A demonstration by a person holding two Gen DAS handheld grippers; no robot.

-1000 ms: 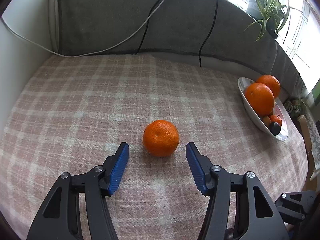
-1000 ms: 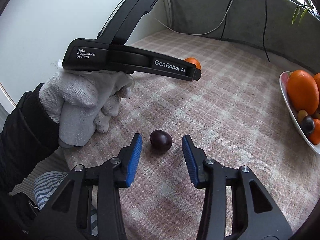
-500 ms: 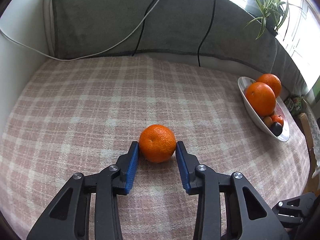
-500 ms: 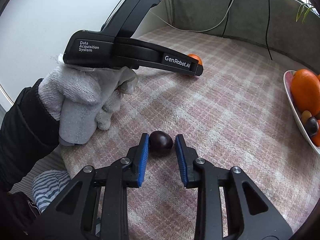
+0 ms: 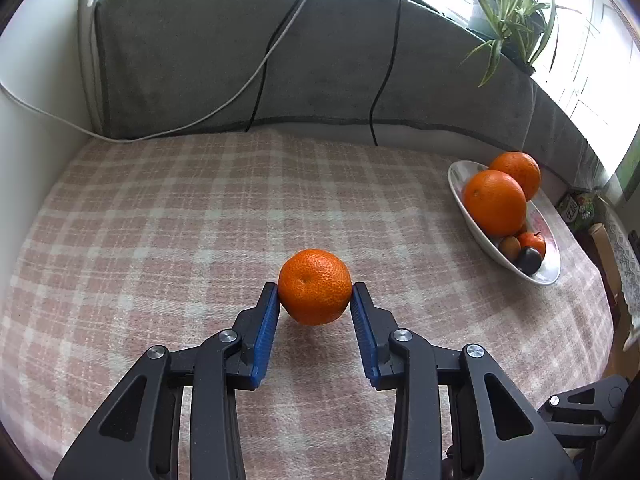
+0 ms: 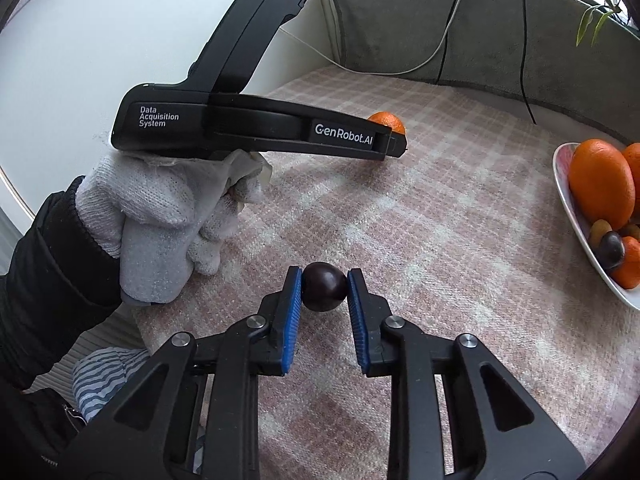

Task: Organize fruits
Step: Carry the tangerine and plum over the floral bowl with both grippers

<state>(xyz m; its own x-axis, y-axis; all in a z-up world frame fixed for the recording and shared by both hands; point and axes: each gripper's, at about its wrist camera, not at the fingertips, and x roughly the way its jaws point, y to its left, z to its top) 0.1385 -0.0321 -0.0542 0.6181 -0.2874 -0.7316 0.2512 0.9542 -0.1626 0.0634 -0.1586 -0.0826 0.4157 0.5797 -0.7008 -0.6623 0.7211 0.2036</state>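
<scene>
My left gripper (image 5: 315, 300) is shut on a mandarin (image 5: 315, 286), held between its blue pads just above the checked blanket. My right gripper (image 6: 324, 294) is shut on a dark plum (image 6: 324, 291), also held just off the blanket. A white bowl (image 5: 458, 184) at the right holds two large oranges (image 5: 495, 202), a small mandarin, a brown fruit and a dark plum (image 5: 529, 260). In the right wrist view the left gripper's body (image 6: 256, 128) crosses the upper left, with the mandarin (image 6: 387, 122) at its tip and the bowl (image 6: 568, 204) at the right edge.
The pink checked blanket (image 5: 180, 220) covers the surface. A grey cushion back (image 5: 240, 60) with several hanging cables stands behind. A potted plant (image 5: 508, 12) sits at the upper right. A white wall (image 6: 100, 40) is at the left.
Both grippers closed from open onto their fruit, the left on the mandarin, the right on the plum. Both fruits now look slightly raised off the blanket.
</scene>
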